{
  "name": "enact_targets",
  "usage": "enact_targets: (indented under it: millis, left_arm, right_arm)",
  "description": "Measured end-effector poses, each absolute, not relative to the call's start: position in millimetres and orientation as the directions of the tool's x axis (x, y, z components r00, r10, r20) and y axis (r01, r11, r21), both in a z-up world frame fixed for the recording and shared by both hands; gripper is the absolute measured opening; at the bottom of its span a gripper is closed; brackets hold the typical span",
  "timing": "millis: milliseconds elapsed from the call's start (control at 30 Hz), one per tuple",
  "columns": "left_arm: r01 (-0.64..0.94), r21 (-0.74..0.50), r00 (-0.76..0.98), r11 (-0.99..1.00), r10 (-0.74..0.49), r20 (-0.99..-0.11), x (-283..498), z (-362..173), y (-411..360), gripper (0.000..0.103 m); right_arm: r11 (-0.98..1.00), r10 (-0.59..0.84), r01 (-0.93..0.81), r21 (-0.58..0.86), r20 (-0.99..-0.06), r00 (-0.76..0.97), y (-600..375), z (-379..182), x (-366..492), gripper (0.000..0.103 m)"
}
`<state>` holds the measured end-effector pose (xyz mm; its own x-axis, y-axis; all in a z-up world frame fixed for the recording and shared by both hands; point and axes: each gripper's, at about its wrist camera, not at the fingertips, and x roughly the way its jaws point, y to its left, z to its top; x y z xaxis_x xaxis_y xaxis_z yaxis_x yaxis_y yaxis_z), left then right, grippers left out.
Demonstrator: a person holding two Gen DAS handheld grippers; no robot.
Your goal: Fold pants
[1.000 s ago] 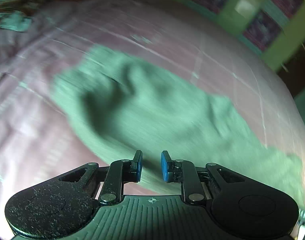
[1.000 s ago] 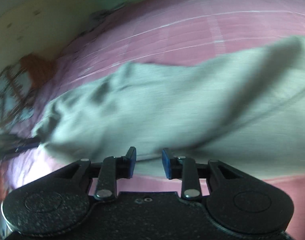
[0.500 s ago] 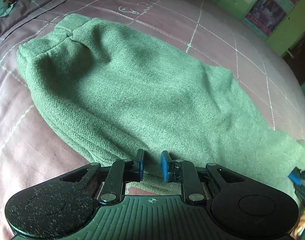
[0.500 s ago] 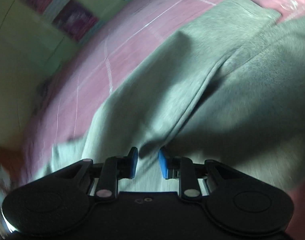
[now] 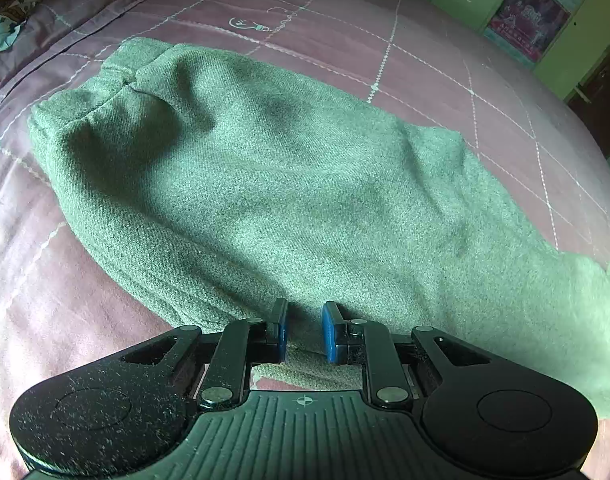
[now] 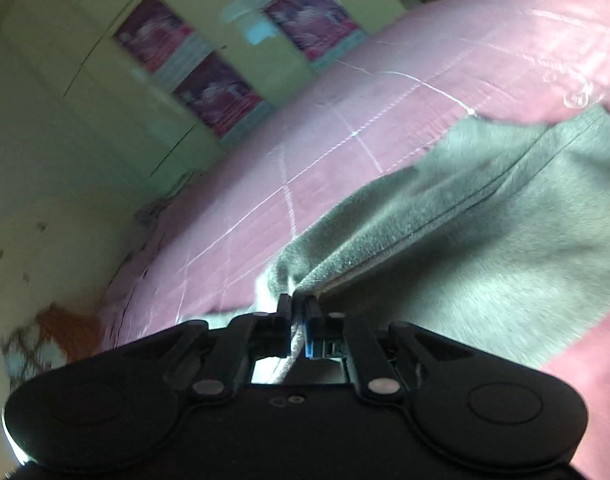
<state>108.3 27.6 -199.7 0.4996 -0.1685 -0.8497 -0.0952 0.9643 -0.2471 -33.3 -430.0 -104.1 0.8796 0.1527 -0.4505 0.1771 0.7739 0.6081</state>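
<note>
While pants (image 5: 265,184) are lying folded lengthwise across centre frame on pink bedsheet (image 5: 405,52): right gripper (image 6: 297,308) having just been closing, now pinching leg-end fabric; left gripper (image 5: 303,330) hovering slightly apart over near edge, gripping nothing. Crosswise fold remaining.

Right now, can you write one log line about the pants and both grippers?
pants: flat on bed | left gripper: jaws apart, cloth between | right gripper: just closed, pinching pants edge

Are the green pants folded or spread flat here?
Folded at least once: the pants lie doubled on the bedsheet, and stacked layer edges meet at the right tool, shut on them.
</note>
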Motion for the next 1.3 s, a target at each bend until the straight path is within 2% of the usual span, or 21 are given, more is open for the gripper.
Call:
enact_targets:
  millis: [100, 200, 233, 267, 300, 333, 433, 567, 767, 800, 933, 967, 1000, 1067, 1200, 1267, 1300]
  left_arm:
    - [-0.091, -0.249, 0.502, 0.964, -0.171, -0.848, 108, -200, 28, 0.019]
    - [-0.081, -0.239, 0.502, 0.968, -0.167, -0.848, 108, -200, 26, 0.019]
    - [-0.082, -0.235, 0.501, 0.968, -0.164, -0.850, 107, -199, 25, 0.019]
    - [-0.083, -0.233, 0.502, 0.969, -0.161, -0.850, 107, -197, 24, 0.019]
    - [-0.083, -0.230, 0.504, 0.970, -0.158, -0.849, 106, -195, 24, 0.019]
    - [-0.086, -0.227, 0.506, 0.970, -0.153, -0.849, 105, -193, 23, 0.019]
    - [-0.083, -0.231, 0.519, 0.970, -0.156, -0.840, 102, -185, 18, 0.019]
    - [-0.035, -0.282, 0.524, 0.959, -0.223, -0.822, 95, -176, -4, 0.019]
    - [-0.002, -0.248, 0.481, 0.969, -0.217, -0.849, 91, -197, -33, 0.019]
    - [-0.005, -0.252, 0.483, 0.968, -0.219, -0.848, 91, -198, -32, 0.019]
    - [-0.011, -0.260, 0.474, 0.966, -0.224, -0.852, 94, -198, -29, 0.019]
    - [-0.013, -0.259, 0.472, 0.966, -0.223, -0.853, 94, -197, -29, 0.019]
    - [-0.017, -0.259, 0.472, 0.966, -0.221, -0.853, 94, -197, -29, 0.019]
    - [-0.017, -0.255, 0.476, 0.967, -0.217, -0.853, 95, -198, -30, 0.019]
    - [0.005, -0.224, 0.483, 0.975, -0.198, -0.853, 96, -199, -36, 0.019]
    - [0.000, -0.226, 0.482, 0.974, -0.198, -0.854, 96, -199, -35, 0.019]
    - [-0.004, -0.231, 0.481, 0.973, -0.201, -0.853, 96, -199, -34, 0.019]
  right_arm:
    - [0.782, 0.179, 0.190, 0.593, -0.506, 0.844, -425, -117, -50, 0.001]
    - [0.842, 0.118, 0.279, 0.461, -0.662, 0.740, -420, -147, -42, 0.001]
    - [0.833, 0.123, 0.304, 0.462, -0.691, 0.713, -418, -158, -35, 0.001]
    - [0.814, 0.133, 0.310, 0.492, -0.676, 0.725, -423, -160, -35, 0.001]
    - [0.799, 0.141, 0.306, 0.518, -0.655, 0.742, -426, -157, -36, 0.009]
    - [0.789, 0.155, 0.295, 0.539, -0.638, 0.754, -429, -152, -36, 0.020]
    - [0.785, 0.172, 0.274, 0.556, -0.619, 0.766, -438, -139, -36, 0.024]
    - [0.740, 0.173, 0.314, 0.596, -0.619, 0.766, -459, -144, -35, 0.032]
    - [0.676, 0.053, 0.412, 0.611, -0.598, 0.800, -486, -155, -22, 0.033]
    - [0.664, 0.035, 0.425, 0.615, -0.594, 0.804, -495, -157, -17, 0.030]
    - [0.638, 0.030, 0.421, 0.645, -0.566, 0.824, -519, -167, 3, 0.031]
    - [0.626, 0.057, 0.403, 0.668, -0.554, 0.830, -524, -169, 8, 0.027]
    - [0.614, 0.096, 0.379, 0.692, -0.543, 0.834, -526, -170, 12, 0.014]
    - [0.635, 0.140, 0.305, 0.710, -0.494, 0.858, -520, -159, 12, 0.008]
    - [0.657, 0.212, 0.155, 0.738, -0.378, 0.901, -517, -137, 10, 0.010]
    - [0.663, 0.213, 0.155, 0.732, -0.383, 0.899, -524, -134, 24, 0.023]
    - [0.670, 0.198, 0.178, 0.721, -0.405, 0.893, -528, -135, 33, 0.026]
